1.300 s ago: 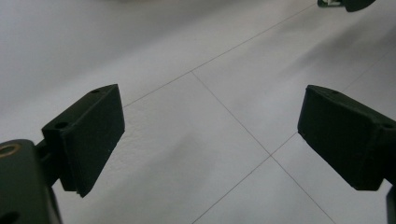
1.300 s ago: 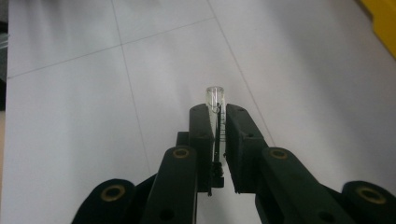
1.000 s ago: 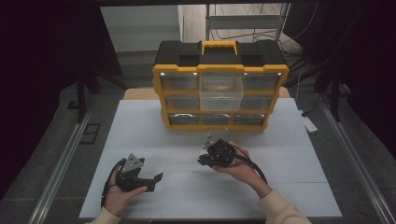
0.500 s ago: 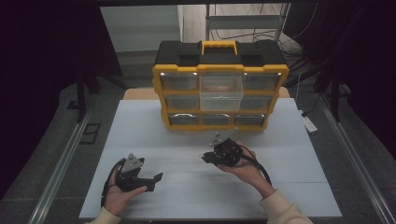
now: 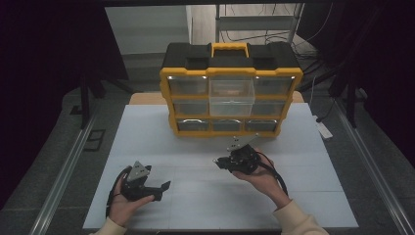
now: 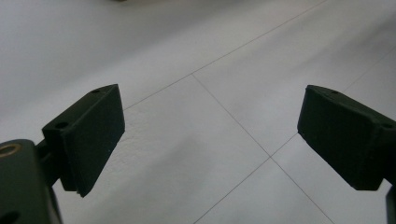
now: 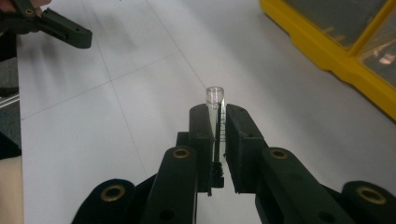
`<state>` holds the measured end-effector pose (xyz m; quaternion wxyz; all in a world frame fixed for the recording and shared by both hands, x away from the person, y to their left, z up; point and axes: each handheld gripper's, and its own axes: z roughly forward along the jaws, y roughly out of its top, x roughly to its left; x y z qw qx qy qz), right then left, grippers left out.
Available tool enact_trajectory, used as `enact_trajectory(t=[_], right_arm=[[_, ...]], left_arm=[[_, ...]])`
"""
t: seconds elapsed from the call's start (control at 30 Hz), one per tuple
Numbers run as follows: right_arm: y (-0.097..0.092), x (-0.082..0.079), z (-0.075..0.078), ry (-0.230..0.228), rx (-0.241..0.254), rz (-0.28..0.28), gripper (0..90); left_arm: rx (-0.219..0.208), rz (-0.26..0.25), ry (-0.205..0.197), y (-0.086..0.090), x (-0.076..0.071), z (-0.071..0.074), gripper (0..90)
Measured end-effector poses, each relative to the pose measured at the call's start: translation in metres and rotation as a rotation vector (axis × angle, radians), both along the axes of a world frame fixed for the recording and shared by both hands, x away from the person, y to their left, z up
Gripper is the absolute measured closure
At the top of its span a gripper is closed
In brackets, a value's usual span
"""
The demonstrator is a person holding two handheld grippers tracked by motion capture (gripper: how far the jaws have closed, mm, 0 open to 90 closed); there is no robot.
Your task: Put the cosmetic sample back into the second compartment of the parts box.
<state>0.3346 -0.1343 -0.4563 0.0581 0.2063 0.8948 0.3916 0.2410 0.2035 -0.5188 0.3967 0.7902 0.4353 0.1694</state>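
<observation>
On the left of the white table [image 5: 161,132], the left gripper [image 5: 164,186] rests low in the person's hand, its jaws spread wide with only bare tabletop between them. Right of it, the right gripper [image 7: 218,122] pinches a small clear tube [image 7: 215,99] upright between its pads, its open mouth poking above them. Behind stands the yellow-and-black drawer organizer [image 5: 230,90], one middle drawer [image 5: 231,95] pulled out.

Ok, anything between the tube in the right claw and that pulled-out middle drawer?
Nothing visible. The right claw is shut on the clear tube, and bare white table lies between it and the open drawer of the yellow organizer.
</observation>
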Motion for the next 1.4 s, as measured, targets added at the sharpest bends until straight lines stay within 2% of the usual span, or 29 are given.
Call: enact_trajectory(t=[0.33, 0.53, 0.87, 1.4], right_arm=[[-0.012, 0.002, 0.007, -0.013, 0.037, -0.035, 81.4], [-0.022, 0.001, 0.015, -0.021, 0.072, -0.078, 81.4], [-0.041, 0.001, 0.036, -0.069, 0.162, -0.137, 81.4], [-0.055, -0.004, 0.059, -0.129, 0.251, -0.183, 81.3]], left_arm=[[0.001, -0.002, -0.004, 0.0, 0.0, 0.0, 8.1], [0.002, -0.003, -0.008, 0.0, 0.0, 0.0, 8.2], [0.0, -0.001, -0.008, -0.001, 0.0, 0.0, 8.2], [0.008, -0.005, -0.01, -0.001, 0.0, 0.0, 8.1]])
